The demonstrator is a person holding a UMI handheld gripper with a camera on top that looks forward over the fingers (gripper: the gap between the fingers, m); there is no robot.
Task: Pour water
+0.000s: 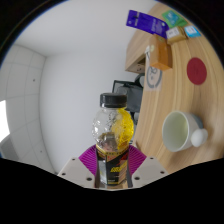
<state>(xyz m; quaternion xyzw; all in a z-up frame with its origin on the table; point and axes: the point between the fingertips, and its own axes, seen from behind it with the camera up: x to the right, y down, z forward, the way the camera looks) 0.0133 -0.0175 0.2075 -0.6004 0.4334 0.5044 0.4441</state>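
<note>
The fingers point(112, 160) are clamped on a bottle point(114, 130) with its black cap on, held tilted above the worktop point(160, 100). The green cup point(181, 130) stands apart near the worktop's edge. Pouring looks unstarted.

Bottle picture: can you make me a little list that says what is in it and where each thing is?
held thing: bottle, black cap, yellow label
gripper: shut on the bottle, a pink pad on each side
bottle tilt: about upright
cup: pale green, on the wooden table, to the right of the bottle, looks empty
red round mat: beyond the cup
boxes: at the far end of the table
pouring: not started
</note>
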